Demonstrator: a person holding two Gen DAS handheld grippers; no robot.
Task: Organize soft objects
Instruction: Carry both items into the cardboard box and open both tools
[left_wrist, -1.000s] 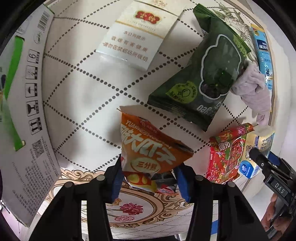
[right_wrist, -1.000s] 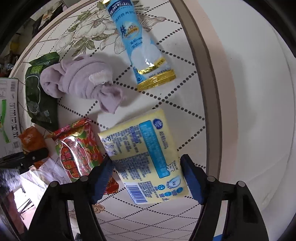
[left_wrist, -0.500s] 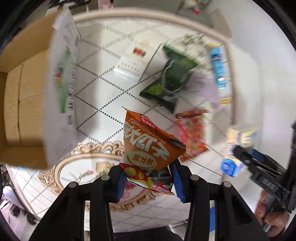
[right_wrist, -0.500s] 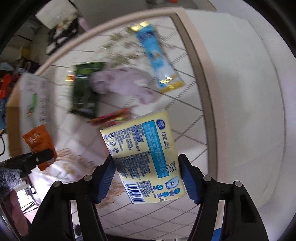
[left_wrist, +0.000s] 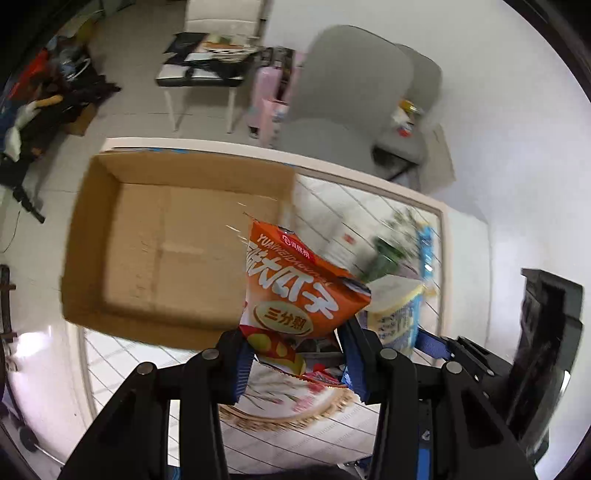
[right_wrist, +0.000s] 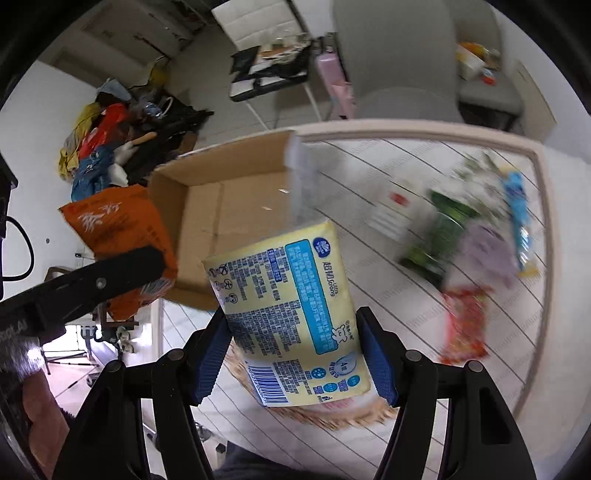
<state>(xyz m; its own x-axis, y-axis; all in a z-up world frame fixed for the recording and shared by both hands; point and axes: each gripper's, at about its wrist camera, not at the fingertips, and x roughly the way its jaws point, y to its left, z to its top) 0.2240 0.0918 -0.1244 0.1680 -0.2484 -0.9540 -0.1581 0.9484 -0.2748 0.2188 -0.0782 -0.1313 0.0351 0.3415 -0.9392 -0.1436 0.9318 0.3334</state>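
1. Orange snack bag (left_wrist: 295, 291), white lettering, clamped by its lower end between the blue-padded fingers of the left gripper (left_wrist: 295, 363). The bag stands up out of the jaws, tilted a little right, lifted clear of the table.
2. Left gripper is held high and angled down at the open cardboard box (left_wrist: 147, 240). The bag's top overlaps the box's near right corner in this view.
3. Right gripper (right_wrist: 293, 363) pinches a pale yellow tissue pack (right_wrist: 291, 314) with a blue label. Its pads press both long sides, with the barcode end nearest the camera. Pack is airborne, leaning left towards the box.
4. The two grippers sit close side by side. The left one's black finger crosses the right view's left edge.
5. On the white diamond-patterned tabletop (right_wrist: 369, 236), right of the box, blurred: white packet (right_wrist: 397, 206), green pouch (right_wrist: 439, 236), lilac cloth (right_wrist: 487, 251), blue sachet (right_wrist: 519, 221), red packet (right_wrist: 463, 321).
6. Grey chairs (left_wrist: 351, 85) behind the table.
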